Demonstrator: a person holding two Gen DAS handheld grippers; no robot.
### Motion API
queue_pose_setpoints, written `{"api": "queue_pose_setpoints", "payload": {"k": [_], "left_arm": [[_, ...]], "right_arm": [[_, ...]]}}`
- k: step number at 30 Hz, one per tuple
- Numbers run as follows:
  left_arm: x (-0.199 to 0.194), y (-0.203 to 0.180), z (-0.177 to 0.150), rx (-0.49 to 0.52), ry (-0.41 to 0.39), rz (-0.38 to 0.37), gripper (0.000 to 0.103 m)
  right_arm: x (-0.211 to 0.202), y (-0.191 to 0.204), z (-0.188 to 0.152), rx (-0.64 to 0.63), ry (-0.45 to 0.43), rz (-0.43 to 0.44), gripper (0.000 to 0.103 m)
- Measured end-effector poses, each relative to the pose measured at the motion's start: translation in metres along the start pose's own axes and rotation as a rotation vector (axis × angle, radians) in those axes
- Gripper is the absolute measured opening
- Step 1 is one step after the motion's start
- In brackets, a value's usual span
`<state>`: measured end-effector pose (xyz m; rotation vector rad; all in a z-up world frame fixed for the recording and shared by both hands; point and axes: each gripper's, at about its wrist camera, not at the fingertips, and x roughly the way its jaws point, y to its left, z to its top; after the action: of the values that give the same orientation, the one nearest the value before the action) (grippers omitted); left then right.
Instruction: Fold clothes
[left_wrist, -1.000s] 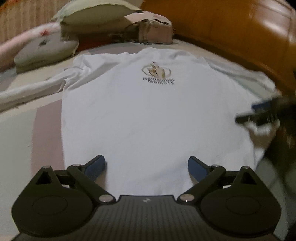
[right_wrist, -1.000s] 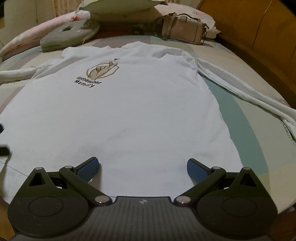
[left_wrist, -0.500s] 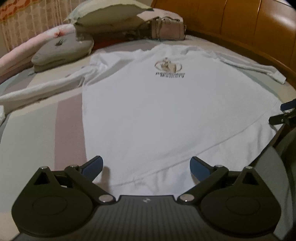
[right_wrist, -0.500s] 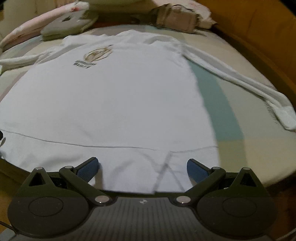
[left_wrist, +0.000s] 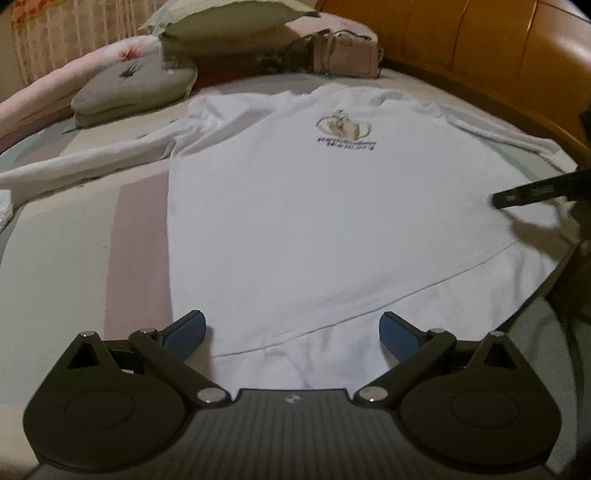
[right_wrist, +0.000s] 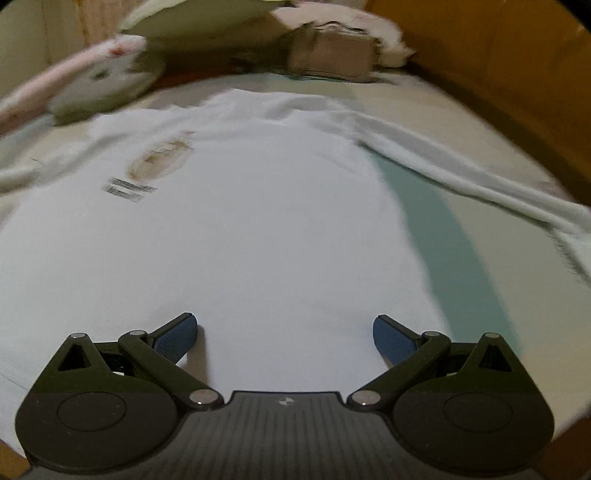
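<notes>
Left wrist view: the white long-sleeved shirt (left_wrist: 325, 221) is seen spread flat, print side up, on the striped bed (left_wrist: 74, 258), both sleeves stretched outward. The left gripper (left_wrist: 291, 328) is held with its jaws wide apart above the hem's left corner, nothing between them. Compared with half a second ago, the hem has been drawn nearer, and the right gripper (left_wrist: 532, 192) is now seen reaching in over the cloth's right side.

Right wrist view: heavy blur is noted. The right gripper is likewise spread and empty, with the hem seam no longer framed, so it has been carried forward over the body. The shirt (right_wrist: 240, 240) is still unfolded; a hold on the hem is judged likely.
</notes>
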<state>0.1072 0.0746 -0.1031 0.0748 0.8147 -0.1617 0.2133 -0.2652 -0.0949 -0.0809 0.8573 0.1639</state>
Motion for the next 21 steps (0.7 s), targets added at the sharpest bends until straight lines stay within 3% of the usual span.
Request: {"api": "queue_pose_setpoints", "payload": {"k": [6, 8, 18, 21], "left_arm": [[0.010, 0.002, 0.020, 0.008, -0.071, -0.078, 0.100], [0.018, -0.004, 0.021, 0.028, -0.062, -0.088, 0.100], [-0.003, -0.007, -0.022, 0.093, -0.061, -0.057, 0.102], [-0.011, -0.009, -0.026, 0.111, -0.052, -0.030, 0.102]], "right_arm": [[-0.014, -0.003, -0.011, -0.005, 0.046, -0.066, 0.103], [-0.014, -0.002, -0.017, -0.006, 0.021, -0.084, 0.103], [-0.012, -0.002, -0.018, 0.038, -0.005, -0.085, 0.103], [-0.017, -0.001, -0.018, 0.002, 0.033, -0.075, 0.103]]}}
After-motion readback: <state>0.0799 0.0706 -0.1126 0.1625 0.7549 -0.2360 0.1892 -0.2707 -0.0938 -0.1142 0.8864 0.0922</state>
